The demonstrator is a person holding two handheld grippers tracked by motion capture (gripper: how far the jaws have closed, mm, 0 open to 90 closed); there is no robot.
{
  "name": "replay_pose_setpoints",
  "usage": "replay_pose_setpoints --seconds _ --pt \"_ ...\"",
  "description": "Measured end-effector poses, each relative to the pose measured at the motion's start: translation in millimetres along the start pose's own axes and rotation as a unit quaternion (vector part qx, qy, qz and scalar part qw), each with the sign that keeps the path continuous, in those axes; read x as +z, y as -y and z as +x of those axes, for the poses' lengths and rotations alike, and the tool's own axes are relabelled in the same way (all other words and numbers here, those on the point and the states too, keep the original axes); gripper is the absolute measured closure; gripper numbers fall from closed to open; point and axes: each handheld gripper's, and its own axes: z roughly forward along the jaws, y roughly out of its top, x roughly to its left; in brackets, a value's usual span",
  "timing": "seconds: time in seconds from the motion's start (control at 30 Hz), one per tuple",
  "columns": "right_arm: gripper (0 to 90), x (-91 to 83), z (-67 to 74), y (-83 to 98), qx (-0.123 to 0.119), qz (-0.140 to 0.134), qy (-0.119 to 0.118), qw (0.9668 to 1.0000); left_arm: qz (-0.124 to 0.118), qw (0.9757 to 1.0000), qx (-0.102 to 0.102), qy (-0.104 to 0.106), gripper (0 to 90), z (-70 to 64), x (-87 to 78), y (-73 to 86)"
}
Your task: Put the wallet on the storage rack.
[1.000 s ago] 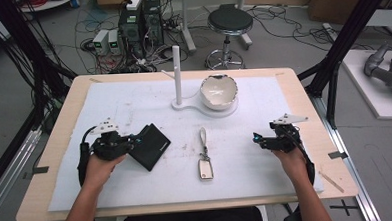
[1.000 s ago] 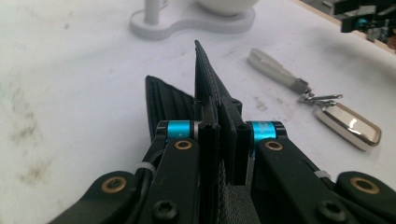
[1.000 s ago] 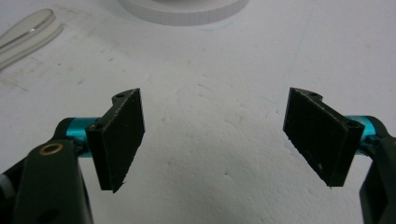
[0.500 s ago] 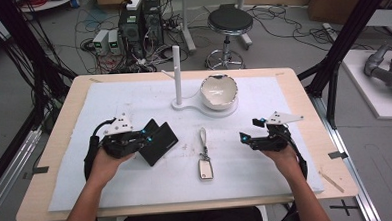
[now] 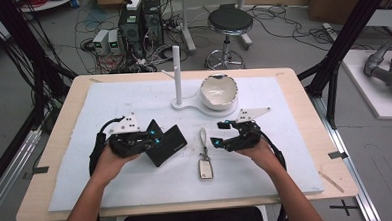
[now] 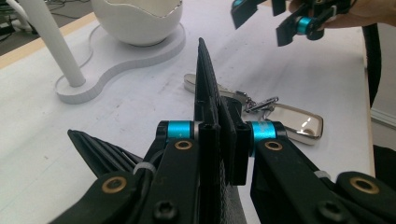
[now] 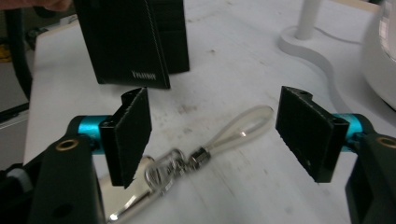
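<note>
Nearest the table's front edge, two forearms coming in from below. Left gripper [image 5: 147, 139] clamped tight on the black wallet [image 5: 166, 144], pads pinching one edge of it; seen along the jaws in the left gripper view [image 6: 219, 135], the wallet [image 6: 205, 79] stands on edge, a thin dark slab rising straight up between the blue-collared pads. Held just above the white mat [image 5: 108, 104], tilted, one corner low toward the table's front edge.

Over to the right gripper [image 5: 222, 134]: jaws apart, having just been closing in a little, nothing pressed between the pads. In the right gripper view [image 7: 219, 135], ribbed pads [image 7: 133, 126] standing wide either side of the clear loop strap [image 7: 243, 123] of the key fob, hovering over it, not touching so far as can be told. Metal ring and clasp [image 7: 168, 175] lying just below the left pad, somewhat blurred.

Between the two hands, flat on the mat: key fob [image 5: 205, 168], strap [image 5: 203, 137] stretched away from the person toward the stand.

Farther back, white egg-shaped bowl [image 5: 218, 92] sitting on a white base [image 5: 194, 106], slim white post [image 5: 177, 74] upright beside it on the same base.

Beyond the table, a round stool [image 5: 229, 23], computer boxes [image 5: 140, 18] and tangled cables on the floor.
</note>
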Motion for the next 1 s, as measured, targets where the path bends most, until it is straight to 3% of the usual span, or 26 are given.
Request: replay_pose_setpoints --seconds 0.17,0.3,0.37,0.5,0.67,0.77,0.8,0.87,1.0 --pt "39.6 25.9 4.5 -11.5 -0.03 0.011 -0.036 0.9988 0.001 1.0 -0.001 0.009 85.6 -0.9 3.1 -0.9" --pt "44.5 43.1 6.3 -17.1 -0.039 0.031 -0.059 0.997 0.002 0.9999 -0.001 0.015 85.6 -2.0 5.4 -0.9" --pt "48.3 51.4 6.4 -19.3 -0.047 0.027 -0.077 0.9955 -0.001 0.9998 -0.003 0.019 85.6 -1.8 6.2 -0.8" --pt "49.7 58.2 7.8 -21.0 -0.055 0.031 -0.089 0.994 0.0 0.9996 -0.002 0.03 85.7 -1.5 8.8 -0.1" --pt "54.0 67.6 13.2 -24.4 -0.082 0.033 -0.105 0.9905 -0.003 0.999 -0.001 0.045 85.7 -4.0 13.1 0.0" --pt "70.3 71.3 17.0 -25.2 -0.106 0.04 -0.119 0.9864 -0.001 0.9989 -0.001 0.048 85.6 -4.0 14.1 0.6" --pt "75.2 71.1 18.5 -25.5 -0.115 0.043 -0.111 0.9861 -0.002 0.9989 -0.003 0.047 85.6 -3.8 13.6 1.5" --pt "82.5 70.2 17.0 -25.7 -0.111 0.041 -0.12 0.9857 -0.006 0.9988 -0.012 0.047 85.6 -1.8 12.3 5.2" --pt "85.8 70.4 20.0 -25.2 -0.123 0.05 -0.132 0.9824 -0.016 0.9982 -0.04 0.043 79.8 2.8 11.6 14.1"
